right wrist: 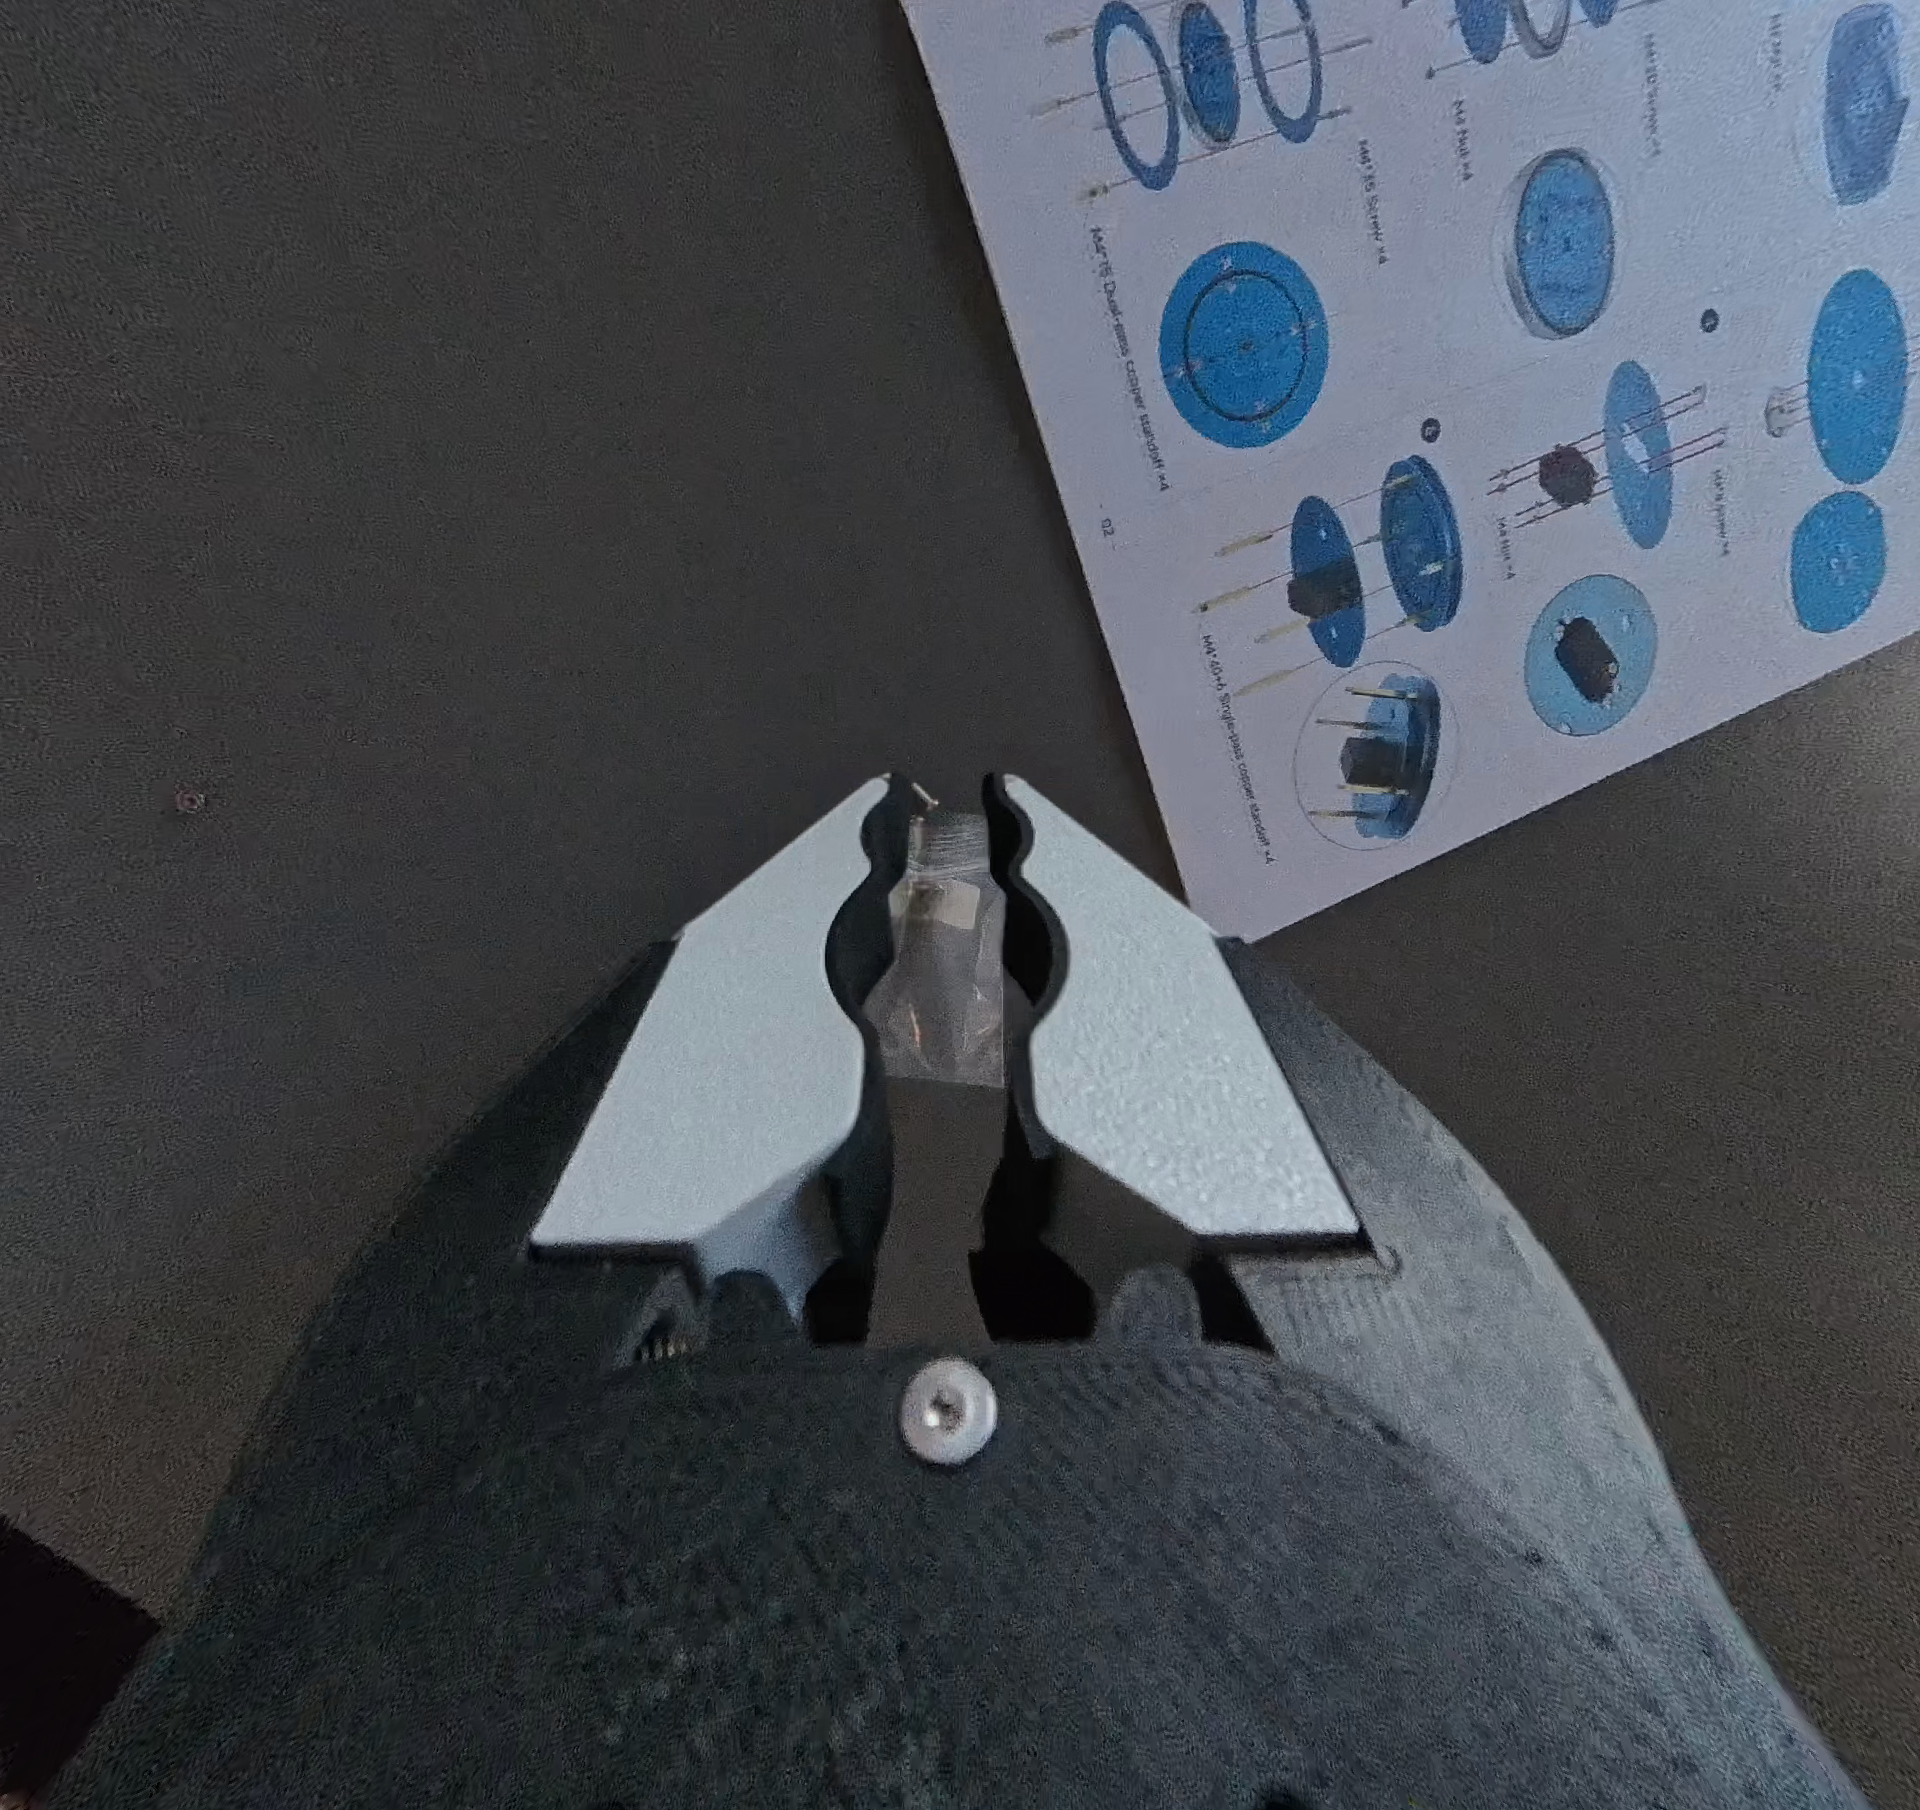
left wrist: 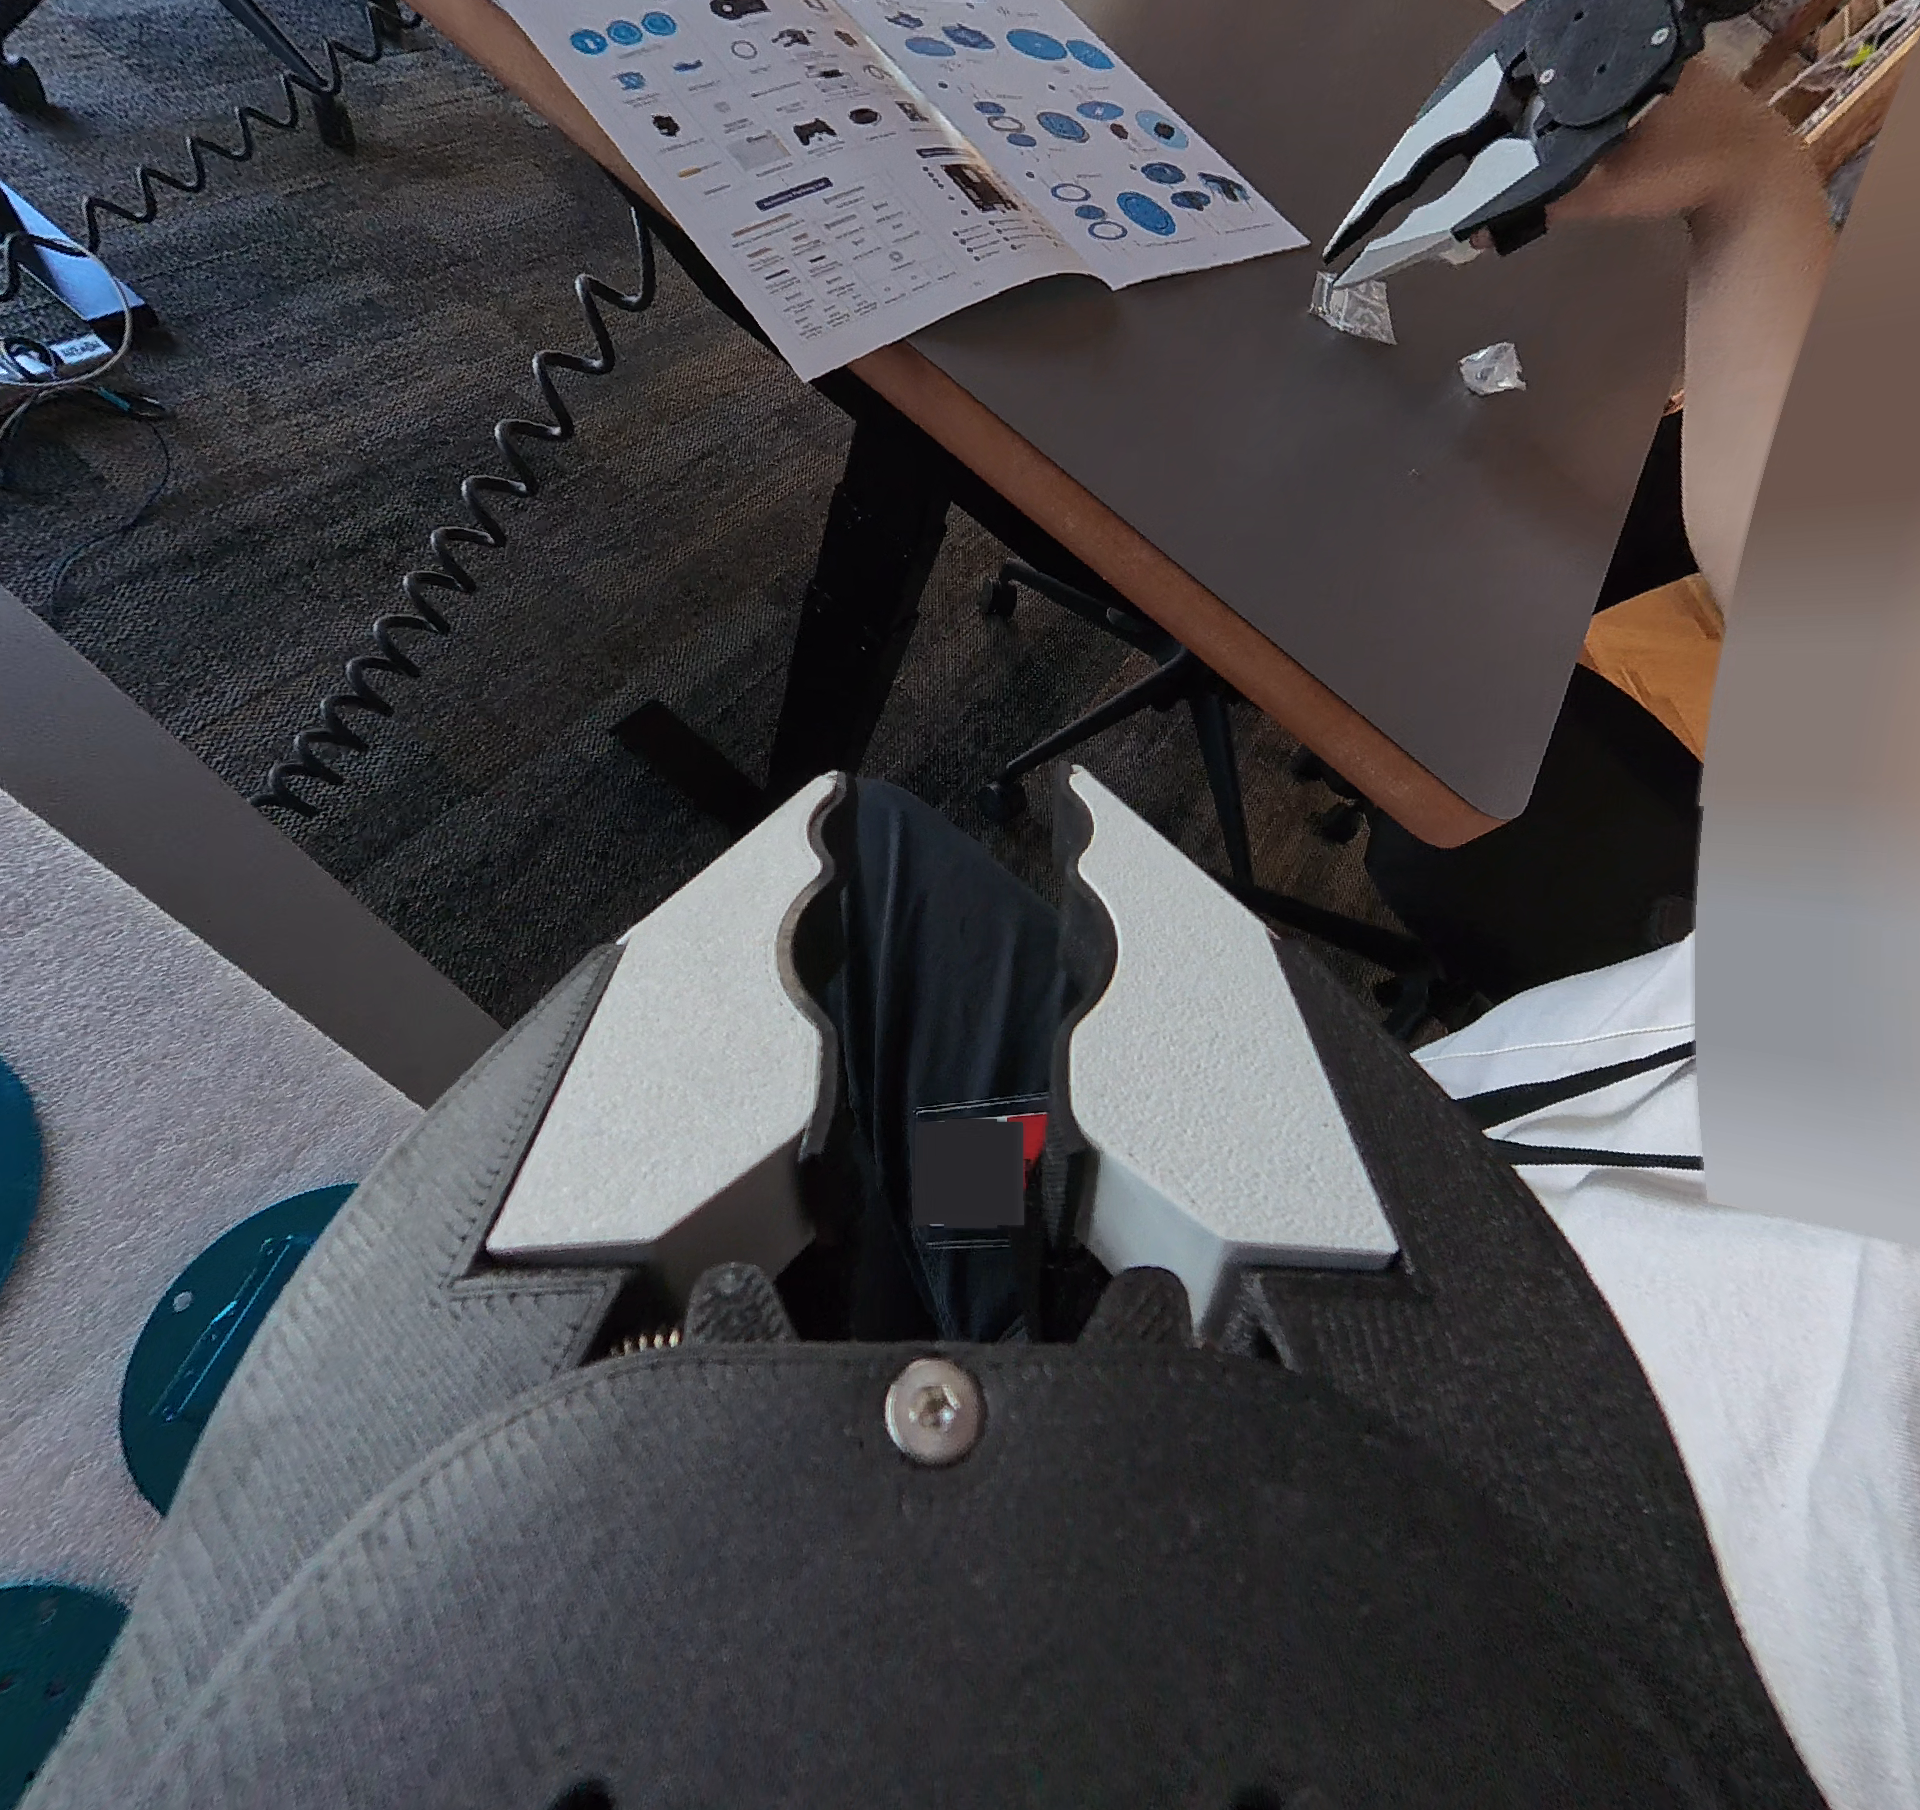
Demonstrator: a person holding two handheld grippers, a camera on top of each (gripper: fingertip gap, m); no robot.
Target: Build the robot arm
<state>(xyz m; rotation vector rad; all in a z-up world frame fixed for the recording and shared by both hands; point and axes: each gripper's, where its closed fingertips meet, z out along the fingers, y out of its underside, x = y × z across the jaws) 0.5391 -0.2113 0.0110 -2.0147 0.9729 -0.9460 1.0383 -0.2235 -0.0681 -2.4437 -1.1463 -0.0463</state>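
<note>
Clear hardware packet (right wrist: 940, 971): lying on dark table (right wrist: 468, 410) beside instruction booklet (right wrist: 1507, 358), sitting between right gripper (right wrist: 940, 794) tips, seemingly pinched; left gripper (left wrist: 951, 794) hanging parted, empty.

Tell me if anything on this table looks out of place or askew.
The open booklet hangs over the dark table's edge at one corner. A second small clear bag lies apart from the one between the right gripper's fingers.

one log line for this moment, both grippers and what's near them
left gripper: open, off the table, empty | right gripper: shut on small clear bag on dark table | second bag, open booklet nearby
</note>
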